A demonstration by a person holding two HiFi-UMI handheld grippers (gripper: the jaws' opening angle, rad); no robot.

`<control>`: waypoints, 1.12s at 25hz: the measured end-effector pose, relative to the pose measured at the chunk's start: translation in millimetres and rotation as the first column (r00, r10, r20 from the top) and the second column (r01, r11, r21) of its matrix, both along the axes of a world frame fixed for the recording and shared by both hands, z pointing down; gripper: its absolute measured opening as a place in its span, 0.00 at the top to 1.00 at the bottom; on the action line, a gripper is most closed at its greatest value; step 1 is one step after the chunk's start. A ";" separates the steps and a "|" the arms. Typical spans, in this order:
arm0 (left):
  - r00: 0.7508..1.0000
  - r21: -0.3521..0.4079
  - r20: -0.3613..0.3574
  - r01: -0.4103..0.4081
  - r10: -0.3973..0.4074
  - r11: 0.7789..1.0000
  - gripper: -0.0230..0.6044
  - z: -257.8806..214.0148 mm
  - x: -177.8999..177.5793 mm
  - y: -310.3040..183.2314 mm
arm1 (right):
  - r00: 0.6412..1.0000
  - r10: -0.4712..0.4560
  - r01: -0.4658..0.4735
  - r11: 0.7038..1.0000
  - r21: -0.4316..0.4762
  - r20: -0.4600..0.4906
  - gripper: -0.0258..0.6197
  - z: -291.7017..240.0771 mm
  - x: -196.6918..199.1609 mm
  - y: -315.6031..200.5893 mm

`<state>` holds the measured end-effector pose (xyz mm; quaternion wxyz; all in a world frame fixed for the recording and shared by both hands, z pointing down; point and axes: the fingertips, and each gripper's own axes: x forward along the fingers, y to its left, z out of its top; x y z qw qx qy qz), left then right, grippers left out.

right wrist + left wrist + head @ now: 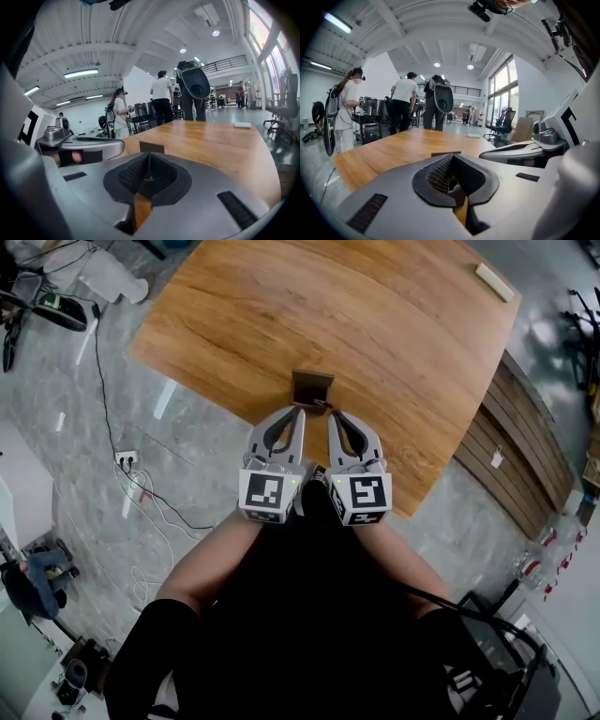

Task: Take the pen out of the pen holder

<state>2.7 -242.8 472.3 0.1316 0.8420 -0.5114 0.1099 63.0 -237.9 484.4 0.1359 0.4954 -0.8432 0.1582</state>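
Observation:
A small brown pen holder [312, 387] stands on the wooden table [375, 324], close to its near edge. I cannot make out a pen in it. My left gripper [301, 410] and right gripper [330, 414] are side by side just short of the holder, both pointing at it. Each has its jaws shut with nothing between them. In the left gripper view only the holder's top edge [446, 153] shows above the closed left gripper [453, 156]. The right gripper view shows the holder [151, 146] straight ahead of the closed right gripper [149, 154].
A flat white block [494, 282] lies at the table's far right corner. Several people [404, 105] stand past the far end of the table. Cables and a socket strip [126, 460] lie on the floor at left. A slatted wooden bench [511, 460] runs along the right.

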 end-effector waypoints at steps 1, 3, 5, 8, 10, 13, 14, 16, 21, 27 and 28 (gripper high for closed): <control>1.000 -0.012 -0.005 -0.011 0.011 1.000 0.95 4.9 0.6 -3.1 | 1.000 -0.006 0.006 1.000 -0.014 -0.012 0.94 8.0 -1.9 -1.3; 0.999 -0.034 -0.006 -0.034 0.033 0.999 0.95 15.7 0.9 -7.3 | 0.999 -0.019 0.018 0.999 -0.034 -0.039 0.94 20.9 -5.3 -3.8; 0.999 -0.050 0.007 -0.045 0.045 0.998 0.95 26.3 -0.8 -9.0 | 0.998 -0.019 0.017 0.999 -0.050 -0.054 0.93 29.0 -6.9 -5.8; 0.998 -0.064 0.025 -0.054 0.056 0.996 0.95 39.0 -2.8 -9.7 | 0.999 -0.018 0.013 0.996 -0.090 -0.046 0.84 40.2 -8.2 -8.1; 0.998 -0.070 0.021 -0.062 0.063 0.996 0.95 43.4 -2.2 -10.7 | 0.999 -0.019 0.014 0.993 -0.117 -0.039 0.76 49.5 -8.7 -9.5; 0.997 -0.081 0.015 -0.070 0.071 0.994 0.95 47.7 -1.3 -11.4 | 0.999 -0.008 0.003 0.991 -0.135 -0.041 0.76 58.5 -8.0 -14.0; 0.997 -0.083 0.013 -0.072 0.073 0.994 0.95 48.5 -1.1 -11.9 | 0.999 -0.006 0.000 0.991 -0.136 -0.044 0.76 60.0 -7.9 -16.3; 0.997 -0.087 0.012 -0.074 0.075 0.993 0.95 49.9 -1.5 -13.3 | 0.999 -0.008 0.001 0.991 -0.137 -0.053 0.76 63.2 -9.1 -20.1; 0.997 -0.090 0.009 -0.079 0.080 0.993 0.95 54.4 -3.7 -13.6 | 0.996 -0.007 -0.004 0.992 -0.127 -0.089 0.87 67.4 -11.8 -24.2; 0.997 -0.092 0.004 -0.075 0.076 0.993 0.95 54.6 -8.3 -10.2 | 0.997 0.007 -0.013 0.997 -0.079 -0.081 0.90 56.5 -14.7 -21.9; 0.997 -0.091 0.003 -0.075 0.075 0.993 0.95 54.0 -9.3 -9.6 | 0.997 0.007 -0.013 0.997 -0.071 -0.078 0.90 54.2 -14.6 -21.1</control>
